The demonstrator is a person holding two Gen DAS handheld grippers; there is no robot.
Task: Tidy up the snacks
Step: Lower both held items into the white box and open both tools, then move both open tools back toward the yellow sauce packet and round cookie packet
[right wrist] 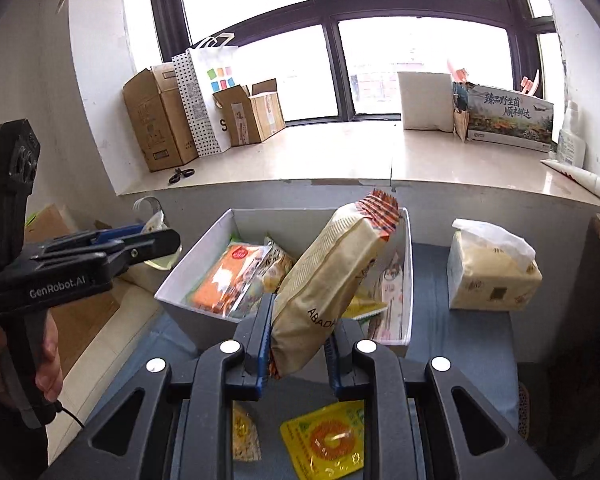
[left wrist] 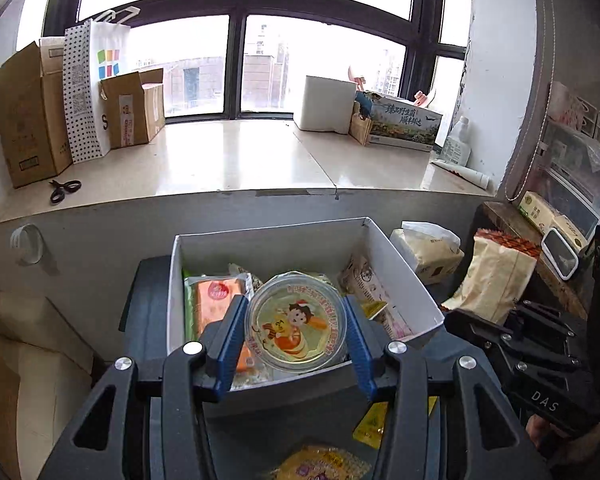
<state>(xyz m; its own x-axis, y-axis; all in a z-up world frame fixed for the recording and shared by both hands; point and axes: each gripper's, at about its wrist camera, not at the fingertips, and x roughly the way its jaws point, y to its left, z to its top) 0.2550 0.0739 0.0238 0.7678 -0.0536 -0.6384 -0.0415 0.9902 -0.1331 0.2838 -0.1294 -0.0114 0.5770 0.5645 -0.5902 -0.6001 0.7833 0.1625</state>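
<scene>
Room: window [left wrist: 236, 40] with dark frames fills the back wall, with a wide pale sill [left wrist: 228, 160] below it.
Sill, left end: brown cardboard boxes [left wrist: 32, 120], a dotted paper bag [left wrist: 92, 88], and black scissors [left wrist: 65, 190] lying near the sill's front edge.
Sill, right end: a white box [left wrist: 324, 102], a printed carton [left wrist: 406, 124] and a white bottle [left wrist: 456, 140].
Desk: dark blue-grey top [right wrist: 460, 340] set against the wall under the sill.
White bin [left wrist: 404, 276]: open-topped, standing on the desk and already holding several snack packs, among them an orange pack [left wrist: 214, 304] on its left side.
Tissue pack [right wrist: 492, 272]: on the desk just right of the bin.
Right tool [right wrist: 298, 344]: pads pressed tight on the lower end of a long beige cracker pack [right wrist: 332, 276], which tilts up and to the right, its orange top end over the bin's far right corner.
Left tool [left wrist: 296, 334]: jaws part open, clamped on both sides of a round jelly cup [left wrist: 296, 322] with a cartoon lid, lifted over the near part of the bin.
Loose snacks: a yellow sachet [right wrist: 332, 440] and a small clear pack [right wrist: 244, 432] lie on the desk below the right tool, in front of the bin.
</scene>
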